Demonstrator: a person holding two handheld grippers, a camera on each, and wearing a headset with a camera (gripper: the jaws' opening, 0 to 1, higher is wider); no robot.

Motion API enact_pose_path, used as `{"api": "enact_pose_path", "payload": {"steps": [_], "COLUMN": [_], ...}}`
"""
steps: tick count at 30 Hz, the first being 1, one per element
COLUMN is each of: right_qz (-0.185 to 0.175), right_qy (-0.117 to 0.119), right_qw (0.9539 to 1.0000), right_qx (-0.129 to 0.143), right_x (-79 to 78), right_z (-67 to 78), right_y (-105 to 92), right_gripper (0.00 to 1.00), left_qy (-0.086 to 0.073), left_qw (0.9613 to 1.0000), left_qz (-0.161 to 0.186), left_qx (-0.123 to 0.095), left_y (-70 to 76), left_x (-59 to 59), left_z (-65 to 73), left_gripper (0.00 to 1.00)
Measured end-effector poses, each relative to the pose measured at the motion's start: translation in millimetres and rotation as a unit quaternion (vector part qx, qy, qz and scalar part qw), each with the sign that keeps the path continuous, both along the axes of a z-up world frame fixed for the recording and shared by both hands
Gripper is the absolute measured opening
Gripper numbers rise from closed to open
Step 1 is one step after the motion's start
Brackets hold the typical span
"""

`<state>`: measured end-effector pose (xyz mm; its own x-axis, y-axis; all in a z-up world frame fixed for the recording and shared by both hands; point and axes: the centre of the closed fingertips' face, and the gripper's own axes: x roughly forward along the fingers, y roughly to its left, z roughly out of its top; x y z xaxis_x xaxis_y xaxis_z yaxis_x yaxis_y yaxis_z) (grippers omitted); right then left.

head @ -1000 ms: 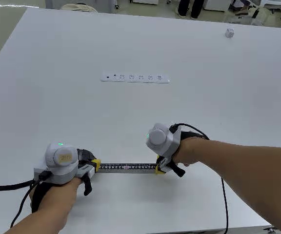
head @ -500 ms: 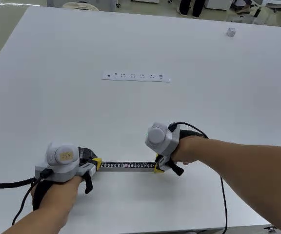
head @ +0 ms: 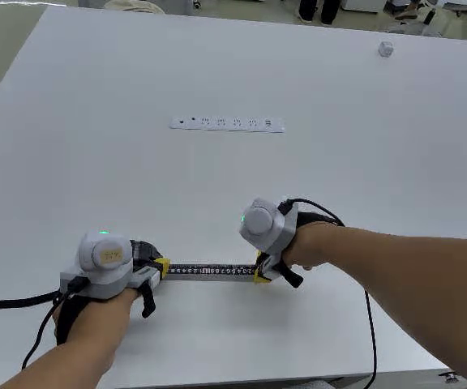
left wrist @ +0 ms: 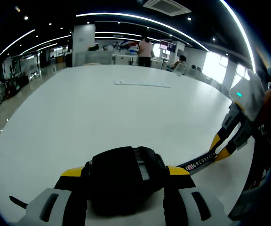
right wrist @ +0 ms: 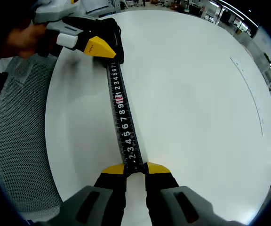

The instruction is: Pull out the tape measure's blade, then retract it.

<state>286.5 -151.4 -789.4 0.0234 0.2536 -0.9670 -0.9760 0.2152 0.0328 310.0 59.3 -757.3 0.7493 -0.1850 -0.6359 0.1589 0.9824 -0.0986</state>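
The black tape measure case (left wrist: 123, 176) sits clamped between the yellow-tipped jaws of my left gripper (head: 154, 269) at the table's near left. Its dark blade (right wrist: 123, 120) with white numerals runs flat over the table to my right gripper (right wrist: 135, 166), which is shut on the blade's end. In the head view the blade (head: 209, 269) spans the short gap between the two grippers, with the right gripper (head: 259, 275) on the right. From the left gripper view the right gripper (left wrist: 220, 150) comes in at the right, holding the blade (left wrist: 199, 163).
A white power strip (head: 227, 123) lies across the middle of the white table (head: 339, 146). A small grey object (head: 386, 49) rests at the far right. A black cable (head: 371, 324) trails from the right arm toward the near edge. A mesh chair (right wrist: 18, 141) stands beside the table.
The gap between the grippers has shrunk slightly: the right gripper slid left along the table, so less blade shows. The head camera tilted a little.
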Motion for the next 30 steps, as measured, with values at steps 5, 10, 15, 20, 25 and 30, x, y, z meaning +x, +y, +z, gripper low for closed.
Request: {"api": "enact_pose_path", "payload": {"steps": [5,10,15,20,25,30], "right_qz": [0.001,0.002,-0.001,0.000,0.003,0.002], "right_qy": [0.000,0.000,0.000,0.001,0.001,0.001], "right_qw": [1.0000,1.0000,1.0000,1.0000,1.0000,1.0000], "right_qx": [0.000,-0.001,0.001,0.000,0.000,0.002], "right_x": [-0.2,0.2,-0.2,-0.2,-0.1,-0.2], "right_z": [-0.3,-0.7,-0.6,-0.4,-0.6,-0.8], "right_y": [1.7,2.8,4.7,7.0,9.0,11.0], "right_gripper": [0.15,0.15,0.15,0.15,0.15,0.15], "left_qy": [0.000,0.000,0.000,0.000,0.001,0.008], "left_qw": [1.0000,1.0000,1.0000,1.0000,1.0000,1.0000], "left_qz": [0.000,0.000,0.000,0.000,-0.001,0.001], "left_qx": [-0.001,0.000,-0.001,-0.001,-0.001,0.002], "left_y": [0.2,0.1,0.0,-0.3,-0.1,-0.5], "left_x": [-0.3,-0.8,-0.8,-0.9,-0.4,-0.2], "left_z": [-0.1,0.3,0.2,0.4,0.0,-0.5], "left_gripper": [0.62,0.62,0.62,0.62,0.62,0.62]}}
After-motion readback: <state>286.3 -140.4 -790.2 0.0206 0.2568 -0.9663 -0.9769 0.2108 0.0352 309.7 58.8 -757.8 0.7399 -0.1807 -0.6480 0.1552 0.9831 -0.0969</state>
